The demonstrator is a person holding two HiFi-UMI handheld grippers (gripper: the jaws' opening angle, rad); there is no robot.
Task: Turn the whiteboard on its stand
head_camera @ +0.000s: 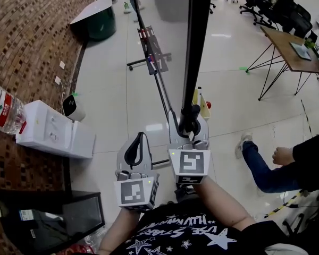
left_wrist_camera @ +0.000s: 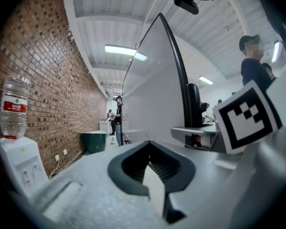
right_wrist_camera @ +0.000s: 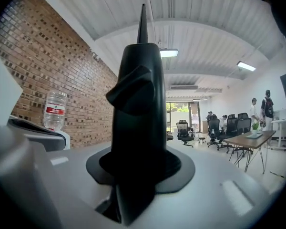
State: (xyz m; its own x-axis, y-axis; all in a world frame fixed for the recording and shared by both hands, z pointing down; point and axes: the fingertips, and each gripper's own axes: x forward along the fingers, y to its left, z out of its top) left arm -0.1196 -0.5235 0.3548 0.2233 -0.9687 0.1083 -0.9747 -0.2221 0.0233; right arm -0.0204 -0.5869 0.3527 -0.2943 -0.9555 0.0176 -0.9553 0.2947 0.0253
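**Whiteboard [head_camera: 198,47] edge-on over glossy floor, right gripper [head_camera: 190,129] on its frame**

Far left: brick wall [head_camera: 37,31] curving away, white wall sockets [head_camera: 59,72] low on it. Against it, white water dispenser [head_camera: 53,132] with a clear, red-labelled bottle [head_camera: 2,113] on top. Dark cabinet [head_camera: 48,222] in the lower left corner. Farther back by the wall, dark green bin [head_camera: 98,25]. Pale, shiny tile floor [head_camera: 111,94] across the whole room, bright reflections on it.

Holds the left gripper [head_camera: 143,136] just left of the board and apart from it, tips together on nothing. Whiteboard seen as a thin dark line from the top edge down the middle, upright on its stand [head_camera: 149,62], marker tray [head_camera: 151,44] partway along. Clamps the right gripper round the board's black frame edge, which fills the space between the jaws.

Right of the board: open floor, then a wooden desk [head_camera: 287,49] on thin black legs, with black office chairs [head_camera: 290,12] behind. Lower right: another person's jeans leg [head_camera: 266,174] and hand [head_camera: 283,155].
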